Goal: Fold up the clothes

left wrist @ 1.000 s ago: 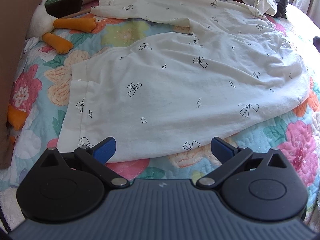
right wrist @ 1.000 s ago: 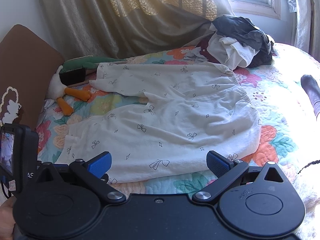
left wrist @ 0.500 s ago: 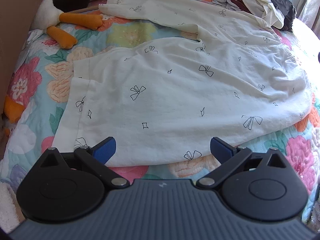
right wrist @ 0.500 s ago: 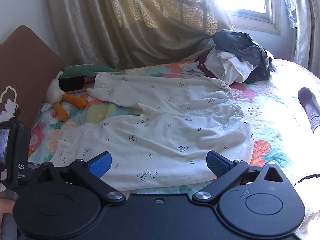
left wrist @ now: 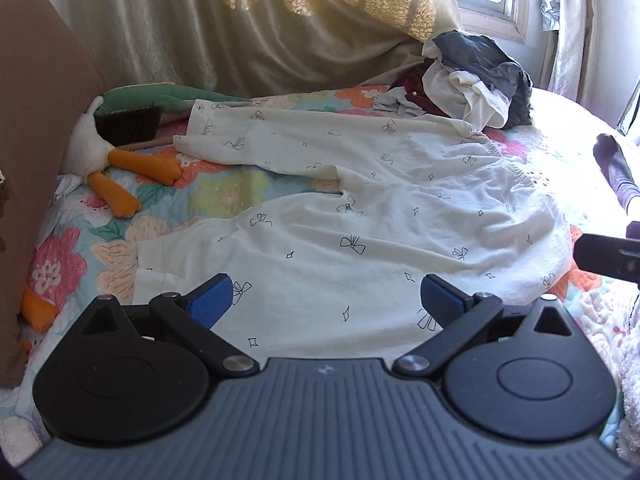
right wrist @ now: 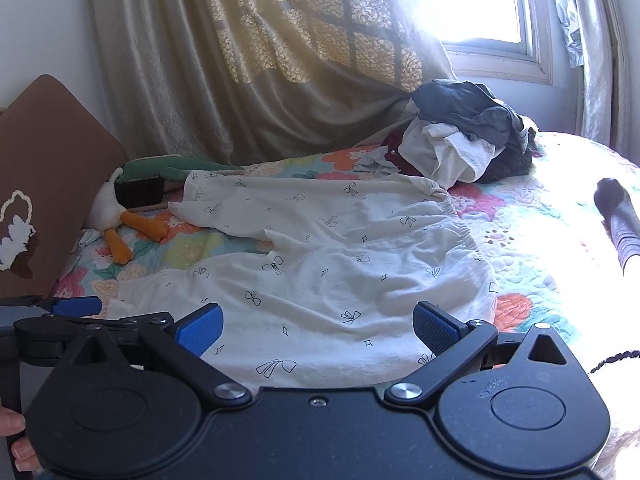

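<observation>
White trousers (left wrist: 360, 240) printed with small black bows lie spread flat on the bed's floral quilt (left wrist: 216, 196), their two legs reaching toward the headboard side and the elastic waist toward the sunlit side. The left gripper (left wrist: 326, 300) hangs above the near leg, jaws released and wide apart, nothing between the blue pads (left wrist: 210, 300). The right gripper (right wrist: 318, 326) hangs over the near edge of the same garment (a little nearer the waist), jaws likewise spread and empty. Part of the left tool shows at the left edge of the right wrist view, with fingertips (right wrist: 14, 424) on its handle.

Behind the trousers, a heap of clothes (left wrist: 476, 76) in dark grey, white and maroon sits by the curtain (left wrist: 260, 20). A plush duck (left wrist: 108, 160) with orange legs lies by the brown headboard (left wrist: 36, 100), a brush (left wrist: 128, 124) resting across it. A socked foot (right wrist: 618, 216) rests on the quilt at the right.
</observation>
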Action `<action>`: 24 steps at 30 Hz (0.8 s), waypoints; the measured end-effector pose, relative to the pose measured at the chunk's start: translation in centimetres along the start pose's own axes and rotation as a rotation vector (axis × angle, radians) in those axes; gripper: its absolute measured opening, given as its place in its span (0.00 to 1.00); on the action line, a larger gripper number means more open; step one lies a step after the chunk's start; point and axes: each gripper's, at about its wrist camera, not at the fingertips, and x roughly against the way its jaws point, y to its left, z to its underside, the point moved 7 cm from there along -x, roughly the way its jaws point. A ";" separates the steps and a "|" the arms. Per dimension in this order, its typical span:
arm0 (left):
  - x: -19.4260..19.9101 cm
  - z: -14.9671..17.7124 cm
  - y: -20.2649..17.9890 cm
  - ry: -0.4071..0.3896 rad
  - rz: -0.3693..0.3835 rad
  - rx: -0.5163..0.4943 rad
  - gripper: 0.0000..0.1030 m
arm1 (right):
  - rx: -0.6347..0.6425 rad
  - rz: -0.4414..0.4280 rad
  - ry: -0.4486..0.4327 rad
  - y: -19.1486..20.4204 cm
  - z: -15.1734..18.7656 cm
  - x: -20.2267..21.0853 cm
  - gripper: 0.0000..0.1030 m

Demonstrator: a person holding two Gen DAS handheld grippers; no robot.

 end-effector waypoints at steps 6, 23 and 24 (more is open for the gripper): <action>-0.9 1.2 -0.4 0.074 0.033 0.023 0.99 | -0.034 -0.004 0.014 -0.9 0.2 -0.3 1.00; -7.0 8.4 12.2 0.453 -0.165 0.413 0.99 | -0.084 -0.010 0.200 -8.5 0.3 -7.6 0.99; -7.3 8.7 12.6 0.458 -0.171 0.430 0.99 | -0.139 -0.011 0.229 -9.3 0.9 -8.3 0.96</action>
